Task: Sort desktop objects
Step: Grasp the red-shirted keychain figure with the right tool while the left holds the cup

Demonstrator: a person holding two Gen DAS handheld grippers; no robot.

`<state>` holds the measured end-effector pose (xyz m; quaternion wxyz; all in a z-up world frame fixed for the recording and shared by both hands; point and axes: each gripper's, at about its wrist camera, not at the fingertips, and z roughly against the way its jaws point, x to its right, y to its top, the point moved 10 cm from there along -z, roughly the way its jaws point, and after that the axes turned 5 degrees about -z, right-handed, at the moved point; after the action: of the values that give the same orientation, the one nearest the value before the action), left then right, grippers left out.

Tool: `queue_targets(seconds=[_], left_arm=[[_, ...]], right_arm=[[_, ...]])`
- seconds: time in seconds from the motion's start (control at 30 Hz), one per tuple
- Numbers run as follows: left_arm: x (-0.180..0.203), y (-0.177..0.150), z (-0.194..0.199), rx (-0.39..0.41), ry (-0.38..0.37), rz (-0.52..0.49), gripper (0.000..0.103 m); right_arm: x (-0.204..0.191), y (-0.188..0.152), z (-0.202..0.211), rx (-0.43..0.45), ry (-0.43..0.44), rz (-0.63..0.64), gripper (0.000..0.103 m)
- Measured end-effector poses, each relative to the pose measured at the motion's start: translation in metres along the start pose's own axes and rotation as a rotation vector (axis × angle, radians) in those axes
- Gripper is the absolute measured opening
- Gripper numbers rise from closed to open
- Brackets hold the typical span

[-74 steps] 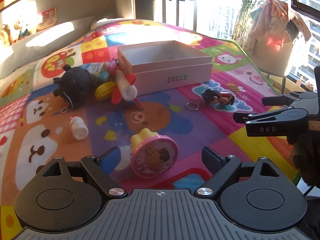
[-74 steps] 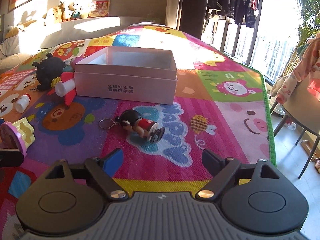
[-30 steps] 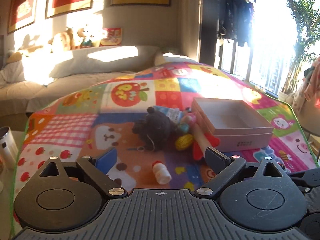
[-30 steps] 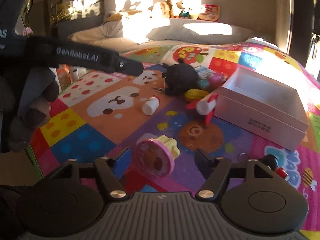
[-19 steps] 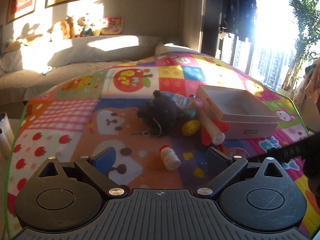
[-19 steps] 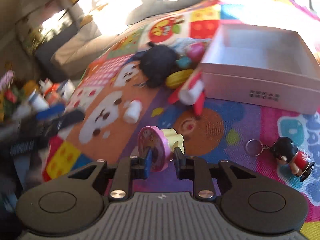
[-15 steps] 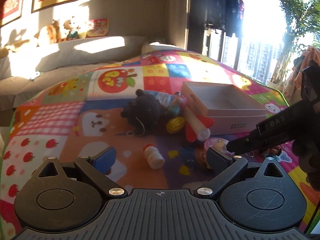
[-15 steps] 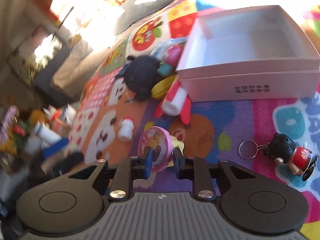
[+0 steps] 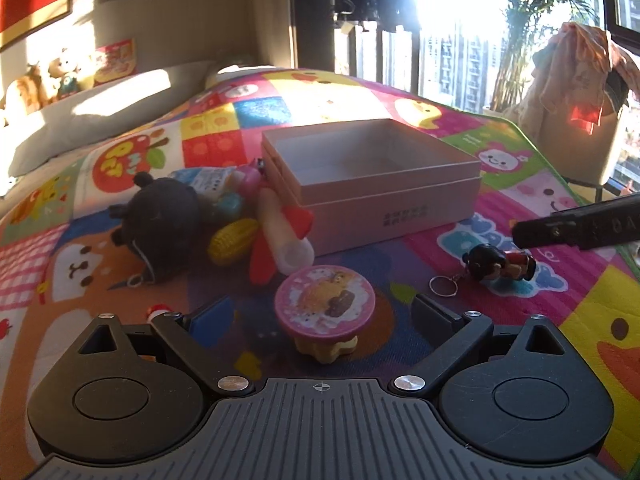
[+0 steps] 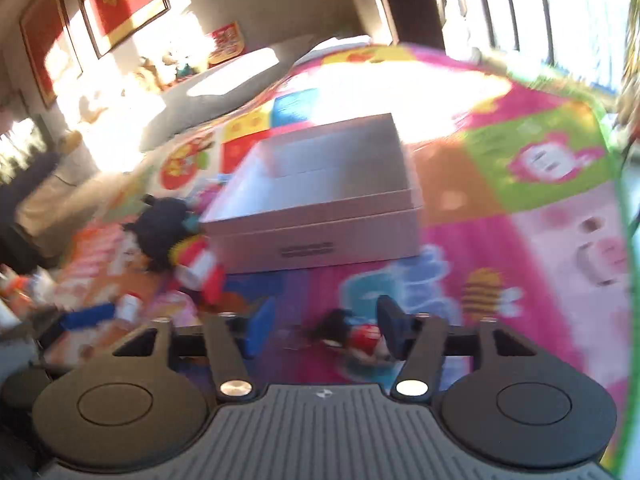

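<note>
Both tools gape: left (image 9: 320, 312) around pink toy (image 9: 325, 307), right (image 10: 326, 330), newly widened, around doll keychain (image 10: 352, 338).

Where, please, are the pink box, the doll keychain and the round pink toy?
pink box (image 9: 394, 210), left wrist view, front wall.
doll keychain (image 9: 498, 266), left wrist view, body.
round pink toy (image 9: 325, 307), left wrist view, top face.

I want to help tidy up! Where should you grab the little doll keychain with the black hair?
Probably best around its middle, the red body. The doll keychain lies on its side on the mat, so come from above with one finger on each long side. The round head looks likelier to slip, and the thin ring lies flat, hard to pinch.
</note>
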<state>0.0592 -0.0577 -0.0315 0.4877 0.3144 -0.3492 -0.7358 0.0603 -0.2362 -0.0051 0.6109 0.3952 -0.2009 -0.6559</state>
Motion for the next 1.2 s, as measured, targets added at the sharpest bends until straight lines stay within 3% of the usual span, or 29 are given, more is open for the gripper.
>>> queue_targets(seconds=[0.07, 0.17, 0.23, 0.4, 0.6, 0.67, 0.73, 0.8, 0.87, 0.97, 1.1, 1.2], left_arm=[[0.003, 0.000, -0.012, -0.014, 0.023, -0.006, 0.094], [0.001, -0.004, -0.023, -0.053, 0.041, 0.017, 0.073], [-0.001, -0.008, -0.022, -0.062, 0.029, 0.028, 0.061], [-0.004, -0.019, -0.002, -0.081, 0.003, 0.013, 0.061], [0.000, -0.038, 0.029, -0.101, -0.045, 0.005, 0.062], [0.000, -0.039, 0.034, -0.095, -0.049, 0.013, 0.073], [-0.001, -0.037, 0.034, -0.081, -0.034, 0.016, 0.085], [-0.001, -0.036, 0.033, -0.078, -0.025, 0.017, 0.085], [0.000, -0.034, 0.030, -0.075, -0.028, 0.017, 0.085], [0.003, -0.031, 0.027, -0.062, -0.017, -0.006, 0.081], [0.007, -0.029, 0.030, -0.046, -0.002, -0.054, 0.061], [0.012, -0.025, 0.037, -0.028, -0.020, -0.064, 0.061]], right_arm=[[0.011, -0.006, 0.005, 0.022, -0.088, 0.091, 0.068], [0.017, -0.019, 0.006, 0.030, -0.184, 0.209, 0.072], [0.017, -0.023, 0.003, 0.027, -0.191, 0.230, 0.080], [0.007, -0.024, -0.012, 0.028, -0.168, 0.279, 0.082], [-0.009, -0.024, -0.034, 0.000, -0.133, 0.422, 0.082], [-0.014, -0.024, -0.041, -0.015, -0.119, 0.452, 0.079], [-0.019, -0.026, -0.046, -0.044, -0.095, 0.465, 0.062], [-0.025, -0.025, -0.046, -0.061, -0.086, 0.477, 0.046], [-0.027, -0.024, -0.045, -0.060, -0.107, 0.473, 0.038], [-0.026, -0.024, -0.034, -0.067, -0.090, 0.420, 0.038], [-0.030, -0.029, -0.004, -0.093, -0.018, 0.363, 0.037], [-0.036, -0.032, 0.023, -0.090, 0.025, 0.356, 0.034]])
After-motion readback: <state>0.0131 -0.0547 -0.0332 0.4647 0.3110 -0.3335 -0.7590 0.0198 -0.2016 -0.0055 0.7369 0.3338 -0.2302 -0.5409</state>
